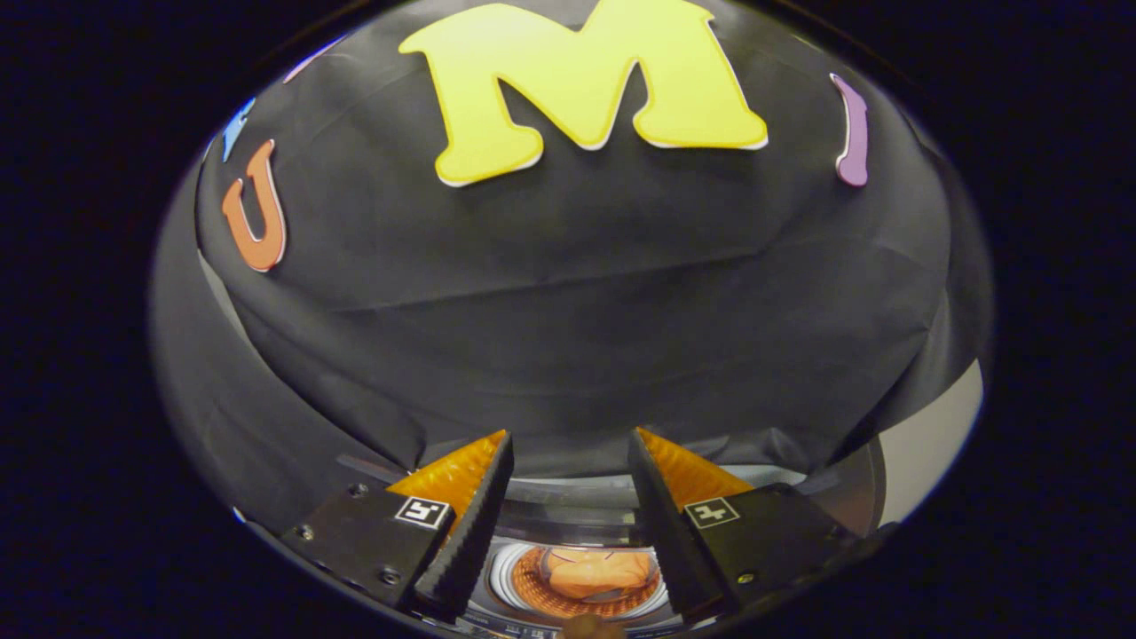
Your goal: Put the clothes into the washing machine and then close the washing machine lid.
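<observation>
**Ann:** Fingers first, then. From the gripper's own view, the gripper (568,497) was held wide open, both fingers spread with nothing between them but air. It was not touching anything.

**Ben:** And the washing machine (577,519)?

**Ann:** Low down, showing in the gap between the two fingers. A round drum opening (581,581) sat there, and inside it lay an orange bundle of clothes (595,572), bunched up. So the clothes looked to be already in the drum.

**Ben:** Which step would you have called it?

**Ann:** By my reading the loading was done and the lid part was in hand. The drum was still open to the camera, so the lid had not been closed.

**Ben:** Could you see the lid?

**Ann:** A grey curved panel (852,484) rose just beyond the right finger; it may have been the raised lid, but I could not say for sure.

**Ben:** What did the next move call for?

**Ann:** I judged it needed the gripper brought to the lid's edge, then a steady swing down over the opening, keeping the fingers clear of the rim.

**Ben:** Counts?

**Ann:** One gripper with two fingers, one machine, one drum opening, one visible bundle of clothes. Whether that bundle was one garment or several, I could not tell. Behind it all hung the booth's black cloth (577,311).
</observation>
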A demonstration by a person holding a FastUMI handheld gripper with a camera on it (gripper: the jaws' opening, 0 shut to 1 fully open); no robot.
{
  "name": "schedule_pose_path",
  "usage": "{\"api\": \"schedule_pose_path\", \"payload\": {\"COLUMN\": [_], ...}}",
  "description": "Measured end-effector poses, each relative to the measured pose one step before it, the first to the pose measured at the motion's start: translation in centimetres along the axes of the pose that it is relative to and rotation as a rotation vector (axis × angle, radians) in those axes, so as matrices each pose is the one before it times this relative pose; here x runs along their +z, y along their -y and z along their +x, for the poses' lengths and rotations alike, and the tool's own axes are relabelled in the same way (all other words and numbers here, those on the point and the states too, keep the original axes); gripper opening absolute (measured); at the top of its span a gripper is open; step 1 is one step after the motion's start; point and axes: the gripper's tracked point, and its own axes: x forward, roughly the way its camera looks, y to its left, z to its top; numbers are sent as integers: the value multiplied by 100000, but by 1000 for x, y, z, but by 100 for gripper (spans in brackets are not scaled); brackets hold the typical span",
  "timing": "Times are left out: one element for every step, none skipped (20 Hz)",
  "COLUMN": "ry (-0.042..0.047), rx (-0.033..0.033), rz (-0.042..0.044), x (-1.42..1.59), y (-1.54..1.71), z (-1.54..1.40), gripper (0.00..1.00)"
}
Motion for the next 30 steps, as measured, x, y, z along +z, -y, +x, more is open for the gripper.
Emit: {"api": "schedule_pose_path", "payload": {"ry": [-1000,3596,3232,3318,2219,800,259,608,316,397,252,522,459,378,94,104,27,291,339,553,808,1051,1160,973,907,838,658,414,547,668], "rx": [-469,-1445,216,312,543,1587,1167,1041,609,124,4,-4,118,115,26,3,91,34,67,80,191,177,-58,-108,8,53,-43,-156,-115,76], "rz": [-276,-3396,-1118,-111,-1032,-1266,772,260,-535,-281,-122,-108,-360,-220,-251,-262,-290,-182,-237,-230,-335,-411,-194,-233,-154,-134,-176,-115,-3,-221], "x": [-532,459,90,132,190,113,-53,66,22,134,28,11,-51,82,-196,32,27,132,-160,52,14,51,41,-62,-52,-253,16,-55,-17,46], "y": [151,727,-35,0,-116,42,16,-245,-143,4,160,22,-13,-5,-60,15,56,18,-66,-7,-88,-11,-2,-47,26,-124,-1,-40,43,-33], "z": [293,813,-35,-36,490,158,-198,-78,87,-171,-38,-22,106,-5,-96,-1,-21,-62,-115,-20,11,61,-60,-25,-8,-195,-242,-54,-207,17], "gripper": [82,82,82,83,83,83,83,83,83,83,83,83,83,83,83,83,83,83,83,83,83,83,83,83,83,83,83,83,83,83]}}
